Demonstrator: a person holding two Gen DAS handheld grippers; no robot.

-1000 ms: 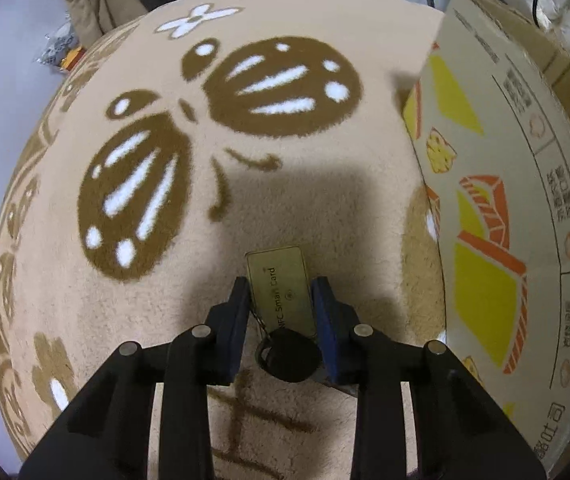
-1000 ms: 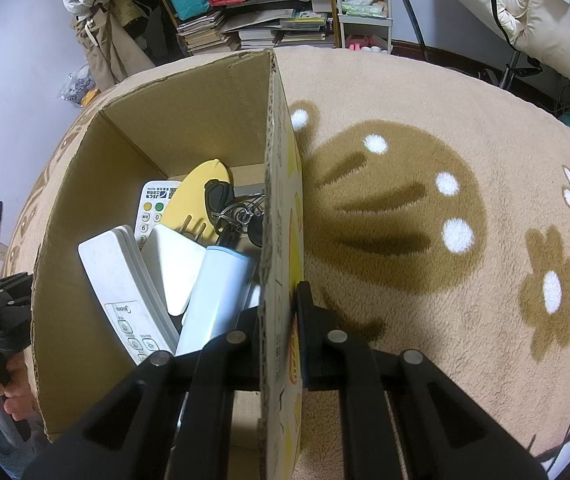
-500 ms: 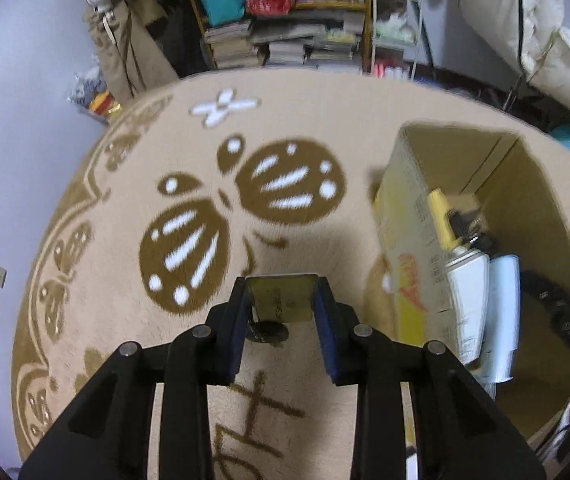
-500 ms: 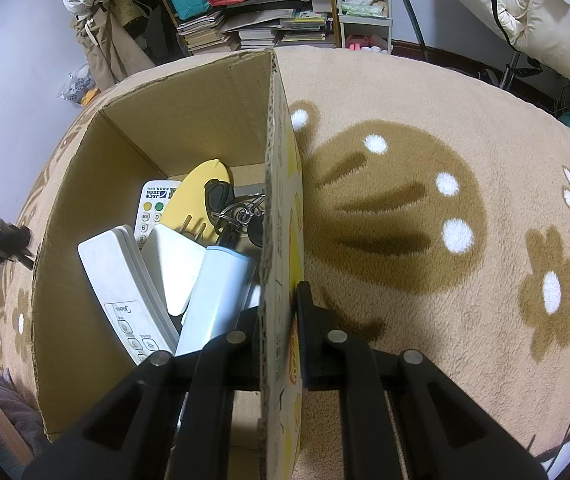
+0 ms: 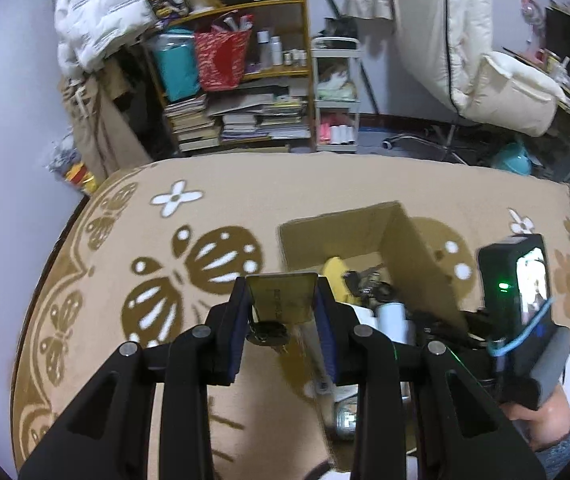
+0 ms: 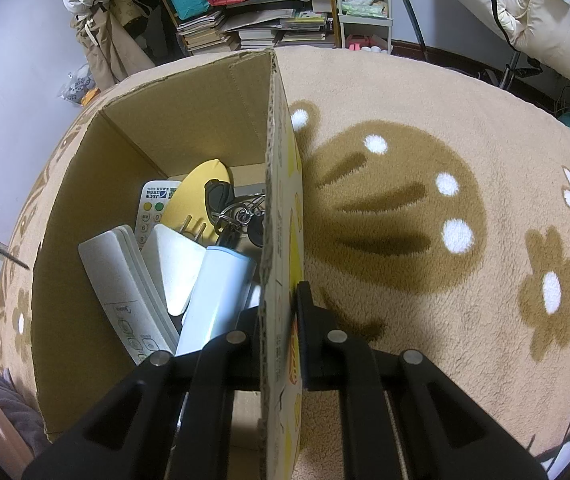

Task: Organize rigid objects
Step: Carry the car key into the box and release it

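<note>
My left gripper is shut on an olive smart card with a dark key fob hanging under it, held high above the rug, left of the cardboard box. My right gripper is shut on the box's right wall. Inside the box lie a white remote, a pale blue cylinder, a yellow oval piece, a keypad remote and a bunch of keys.
A tan rug with brown butterfly and flower patterns covers the floor. A cluttered bookshelf, a white cart and a cream chair stand at the back. A person's hand holds the right gripper's handle.
My left gripper lifted the card and fob off the rug and rose high, with the box's inside coming into view. My right gripper stayed clamped on the box wall.
</note>
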